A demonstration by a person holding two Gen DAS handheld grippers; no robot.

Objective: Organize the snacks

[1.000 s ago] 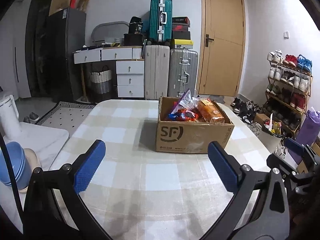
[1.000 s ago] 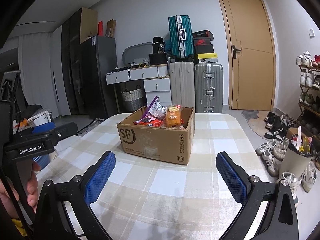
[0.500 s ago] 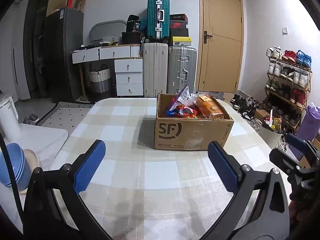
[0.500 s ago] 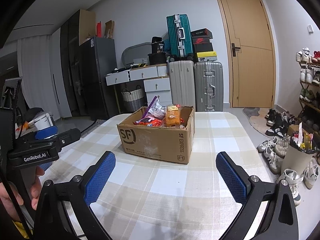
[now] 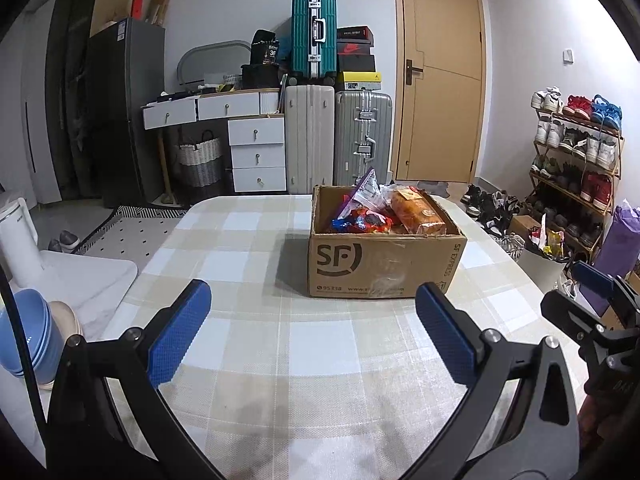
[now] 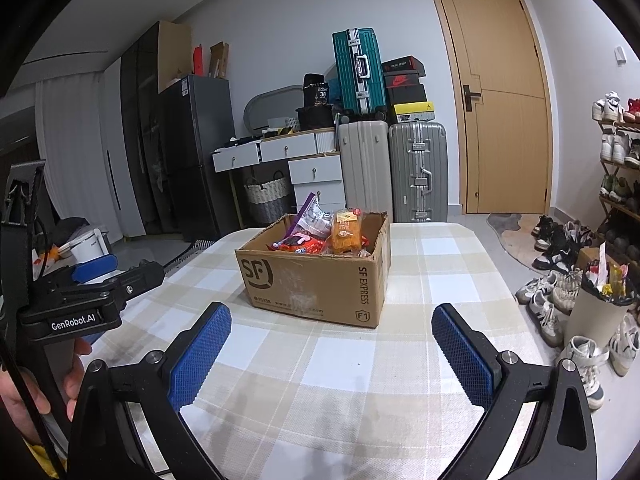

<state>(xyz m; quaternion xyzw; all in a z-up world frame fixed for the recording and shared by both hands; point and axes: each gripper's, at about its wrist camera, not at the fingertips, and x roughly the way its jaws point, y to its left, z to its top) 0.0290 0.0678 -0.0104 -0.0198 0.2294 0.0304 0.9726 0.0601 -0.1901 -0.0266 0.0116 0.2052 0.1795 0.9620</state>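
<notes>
A brown SF cardboard box (image 5: 384, 264) stands on the checked table (image 5: 280, 340); it also shows in the right wrist view (image 6: 316, 280). Inside are snacks: an orange bread pack (image 5: 416, 212), red packets (image 5: 360, 220) and a purple-white bag (image 5: 366, 192). In the right wrist view the orange pack (image 6: 346, 230) and purple bag (image 6: 312, 214) stick up. My left gripper (image 5: 312, 332) is open and empty, short of the box. My right gripper (image 6: 332, 344) is open and empty, also short of the box.
Suitcases (image 5: 312, 144) and white drawers (image 5: 256, 152) stand behind the table by a wooden door (image 5: 440, 80). A shoe rack (image 5: 572, 160) and a bin (image 6: 600, 304) are on the right. Blue bowls (image 5: 24, 336) sit at the left.
Both grippers have drifted slightly; the box appears a little more to the left in the left wrist view. Both jaws stay open and empty.
</notes>
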